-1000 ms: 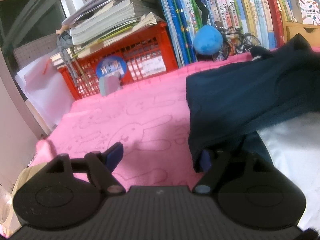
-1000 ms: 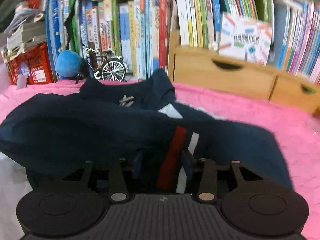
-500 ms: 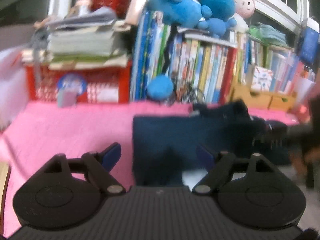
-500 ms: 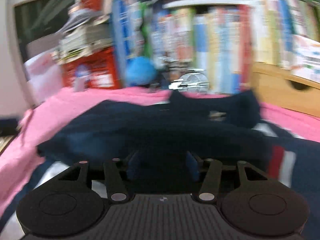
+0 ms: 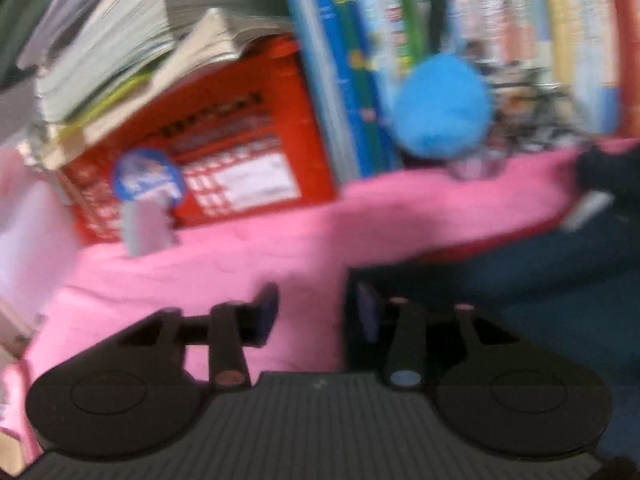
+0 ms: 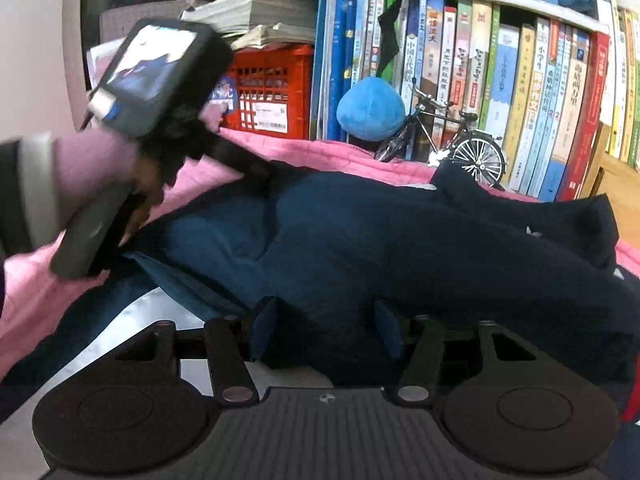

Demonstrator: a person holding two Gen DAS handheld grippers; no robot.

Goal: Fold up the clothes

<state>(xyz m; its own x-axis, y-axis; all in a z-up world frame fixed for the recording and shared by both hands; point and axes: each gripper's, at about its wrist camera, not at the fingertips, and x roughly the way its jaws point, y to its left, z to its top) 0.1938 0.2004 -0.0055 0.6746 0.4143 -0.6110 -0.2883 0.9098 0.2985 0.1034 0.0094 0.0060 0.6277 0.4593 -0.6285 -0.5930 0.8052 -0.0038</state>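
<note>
A: What is nearest in the right wrist view?

B: The right gripper [image 6: 326, 330], its two blue-padded fingers spread apart with a fold of the dark navy garment with a white panel [image 6: 420, 248] lying between them. The pads look to be beside the cloth, not clenched on it.

A: And the left one?

B: The left gripper [image 5: 316, 312] is blurred in its own view, but its jaws stand released too. The left finger [image 5: 266, 312] is over the pink blanket printed with faint outlines [image 5: 240, 264]; the right finger sits at the edge of the navy cloth. From the right camera you see that tool from outside: a hand [image 6: 148, 176] with a pale pink cuff holds its grey handle, and its tip reaches down to the far-left edge of the garment.

A: Where does the garment lie?

B: Spread in a rumpled heap across the pink blanket, the white panel at the near-left, a collar-like flap at the far right.

A: Behind it?

B: A small black model bicycle [image 6: 444, 140] beside a round blue plush ball [image 6: 370, 108]. Left of those, a red plastic lattice crate [image 6: 268, 88] with stacked paper booklets on top. At the back, a row of upright books [image 6: 520, 92].
</note>
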